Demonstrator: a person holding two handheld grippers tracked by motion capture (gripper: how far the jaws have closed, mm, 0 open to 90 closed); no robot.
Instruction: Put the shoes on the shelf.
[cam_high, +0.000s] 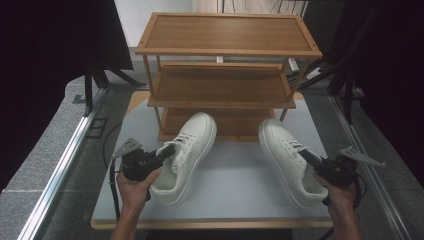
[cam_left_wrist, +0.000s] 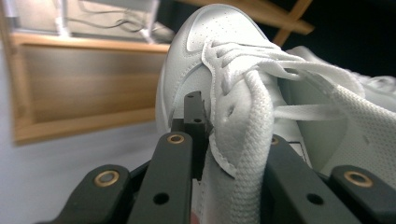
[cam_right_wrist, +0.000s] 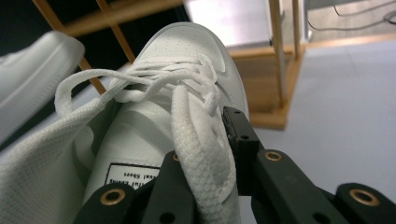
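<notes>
Two white lace-up sneakers are in front of a wooden shoe rack (cam_high: 227, 50). The left sneaker (cam_high: 192, 145) (cam_left_wrist: 219, 28) points toward the rack and leans a little to one side. My left gripper (cam_high: 170, 150) (cam_left_wrist: 233, 135) is shut on its lace flap, one jaw outside the upper and one inside the opening. The right sneaker (cam_high: 282, 150) (cam_right_wrist: 187, 42) also points at the rack. My right gripper (cam_high: 305, 156) (cam_right_wrist: 203, 140) is shut on its lace flap in the same way. Loose laces drape over both pairs of jaws.
The rack has three wooden shelves, with the lowest shelf (cam_high: 235, 122) just beyond the toes of both shoes. The pale table top (cam_high: 240, 195) reaches to the near edge. Dark stands and curtains flank the table on both sides.
</notes>
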